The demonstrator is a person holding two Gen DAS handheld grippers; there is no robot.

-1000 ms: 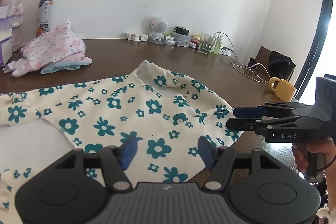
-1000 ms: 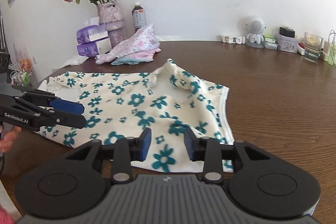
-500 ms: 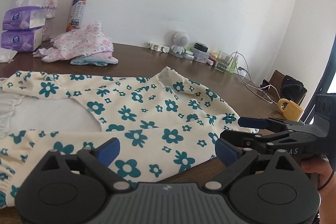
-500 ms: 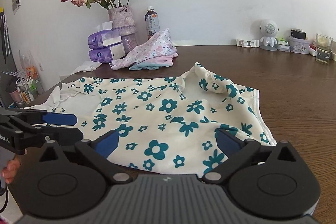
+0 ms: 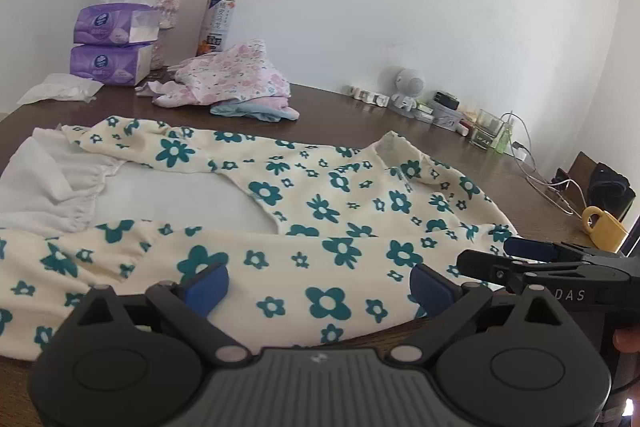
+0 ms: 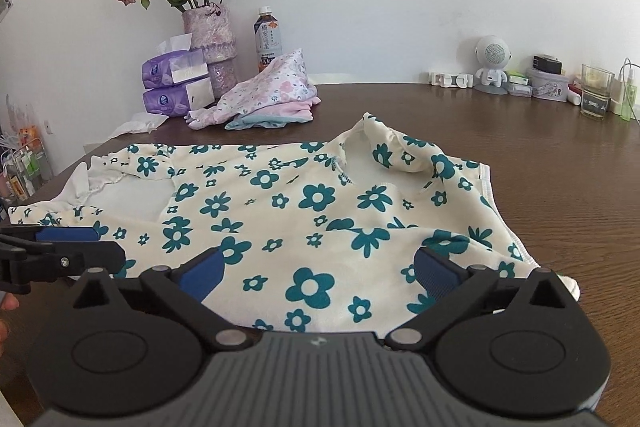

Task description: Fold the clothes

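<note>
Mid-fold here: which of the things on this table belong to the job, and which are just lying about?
For the job:
- floral garment, spread flat
- left claw, open
- right claw, open
- pink clothes pile

Lying about:
- tissue packs
- flower vase
- drink bottle
- yellow mug
- robot figurine

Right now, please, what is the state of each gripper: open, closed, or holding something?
Left gripper: open, holding nothing, above the floral garment.
Right gripper: open, holding nothing, above the same garment.
</note>
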